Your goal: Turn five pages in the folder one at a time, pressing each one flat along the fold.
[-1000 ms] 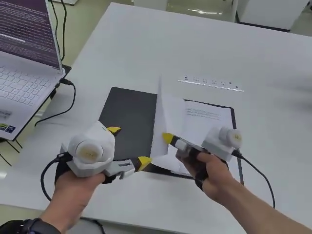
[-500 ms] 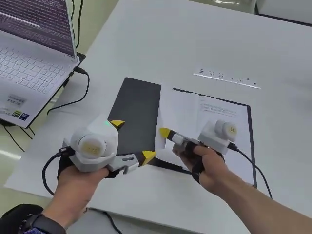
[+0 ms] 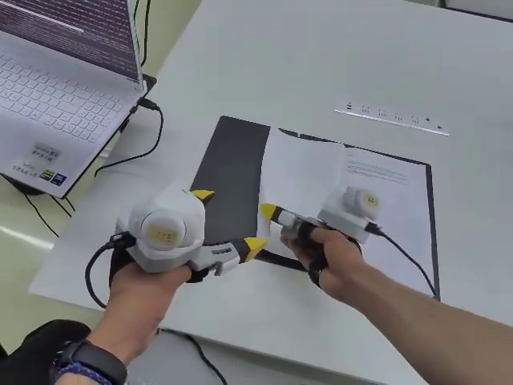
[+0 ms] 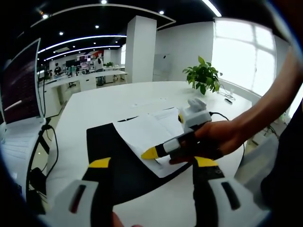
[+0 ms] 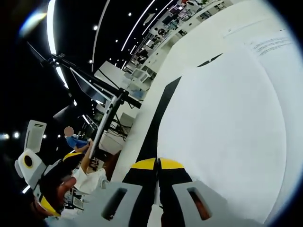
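One folder [image 3: 240, 216] open on the white table [image 3: 321, 64], by its near edge: spine aimed away from the person, black cover [image 3: 232, 160] left, white pages [image 3: 309, 176] right. Wide-spread jaws on the left gripper [image 3: 228, 220], over the cover's near corner. Closed jaws on the right gripper [image 3: 270, 212], at the top page's near left edge; cannot tell whether pinching paper.

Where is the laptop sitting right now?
In the head view the laptop stands open at the upper left, at the white table's left edge, left of the black folder, with a cable trailing from it.
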A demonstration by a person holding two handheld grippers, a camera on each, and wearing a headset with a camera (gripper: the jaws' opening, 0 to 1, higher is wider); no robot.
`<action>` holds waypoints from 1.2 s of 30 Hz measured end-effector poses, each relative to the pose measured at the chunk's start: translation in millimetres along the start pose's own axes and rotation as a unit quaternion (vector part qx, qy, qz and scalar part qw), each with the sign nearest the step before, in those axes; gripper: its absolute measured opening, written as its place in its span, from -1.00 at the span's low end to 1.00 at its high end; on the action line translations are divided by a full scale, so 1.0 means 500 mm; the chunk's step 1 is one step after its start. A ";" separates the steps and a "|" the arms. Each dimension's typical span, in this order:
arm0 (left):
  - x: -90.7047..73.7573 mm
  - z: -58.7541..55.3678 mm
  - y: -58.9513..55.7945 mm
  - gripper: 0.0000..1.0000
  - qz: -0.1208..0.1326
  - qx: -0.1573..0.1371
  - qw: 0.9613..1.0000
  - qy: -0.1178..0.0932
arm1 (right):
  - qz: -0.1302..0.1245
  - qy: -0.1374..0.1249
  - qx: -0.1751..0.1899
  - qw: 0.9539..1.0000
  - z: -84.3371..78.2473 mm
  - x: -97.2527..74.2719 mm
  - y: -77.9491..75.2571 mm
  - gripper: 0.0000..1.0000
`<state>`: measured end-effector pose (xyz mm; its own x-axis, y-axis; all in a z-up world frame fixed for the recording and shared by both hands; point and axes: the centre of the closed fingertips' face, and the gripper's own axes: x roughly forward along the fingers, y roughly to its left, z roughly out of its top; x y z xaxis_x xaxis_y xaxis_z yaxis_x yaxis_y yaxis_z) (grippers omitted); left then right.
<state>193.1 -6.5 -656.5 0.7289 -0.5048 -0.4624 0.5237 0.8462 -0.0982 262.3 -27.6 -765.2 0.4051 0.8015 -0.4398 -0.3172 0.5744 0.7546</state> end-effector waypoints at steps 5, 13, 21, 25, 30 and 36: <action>0.000 -0.005 -0.002 0.35 -0.002 -0.002 1.000 0.003 | -0.003 0.000 0.005 1.000 -0.007 0.022 -0.003 -1.00; -0.006 -0.017 0.000 0.35 -0.001 -0.007 1.000 0.010 | -0.001 0.026 0.009 1.000 -0.035 0.044 -0.004 -0.67; 0.001 -0.017 0.009 0.35 0.000 -0.006 1.000 0.013 | 0.021 0.030 -0.020 0.999 -0.032 0.025 0.024 -0.43; 0.011 -0.024 0.009 0.34 -0.002 -0.003 1.000 0.022 | 0.030 -0.002 -0.016 0.999 -0.017 0.009 0.028 -0.29; 0.025 -0.030 0.013 0.24 -0.006 -0.001 1.000 0.027 | 0.036 -0.022 -0.012 0.999 -0.006 -0.020 0.018 -0.32; 0.054 -0.037 0.027 0.12 -0.007 -0.007 0.999 0.031 | 0.029 -0.044 -0.014 0.999 0.003 -0.061 0.000 -0.36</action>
<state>211.6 -5.4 -686.6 0.6928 -0.5047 -0.5151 0.5268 0.8420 -0.1165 251.3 -52.4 -750.8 0.4580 0.8167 -0.3510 -0.3661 0.5331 0.7628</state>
